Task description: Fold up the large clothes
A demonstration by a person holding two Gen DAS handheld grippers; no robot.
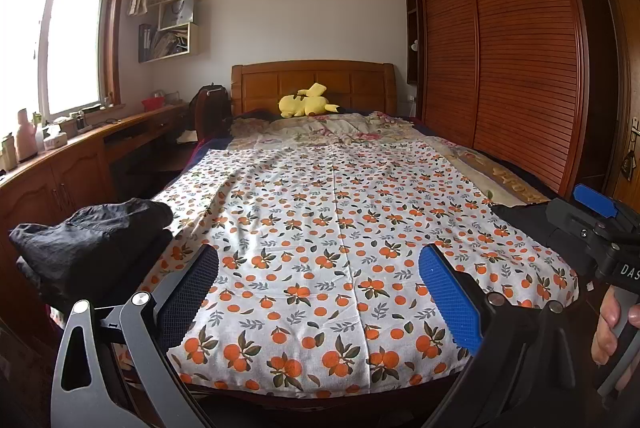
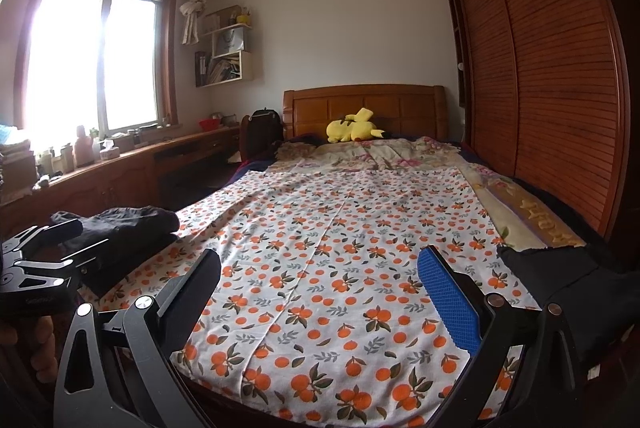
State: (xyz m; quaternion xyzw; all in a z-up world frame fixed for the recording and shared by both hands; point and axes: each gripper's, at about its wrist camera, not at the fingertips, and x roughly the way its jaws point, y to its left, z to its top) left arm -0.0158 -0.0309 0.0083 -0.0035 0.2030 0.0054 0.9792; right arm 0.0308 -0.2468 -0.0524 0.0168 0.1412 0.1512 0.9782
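Note:
A folded pile of black clothes (image 1: 92,244) lies at the bed's near left corner; it also shows in the right wrist view (image 2: 124,232). Another black garment (image 2: 560,276) lies at the near right edge of the bed; it also shows in the left wrist view (image 1: 516,216). A white sheet with an orange-fruit print (image 1: 332,228) covers the bed. My left gripper (image 1: 320,300) is open and empty above the bed's near edge. My right gripper (image 2: 320,300) is open and empty beside it, and shows at the right of the left wrist view (image 1: 592,224).
A yellow plush toy (image 1: 306,102) lies by the wooden headboard (image 1: 312,80). A tall wooden wardrobe (image 1: 512,60) lines the right side. A long desk (image 1: 80,148) with bottles runs under the window at left. A floral quilt (image 2: 372,152) lies at the head end.

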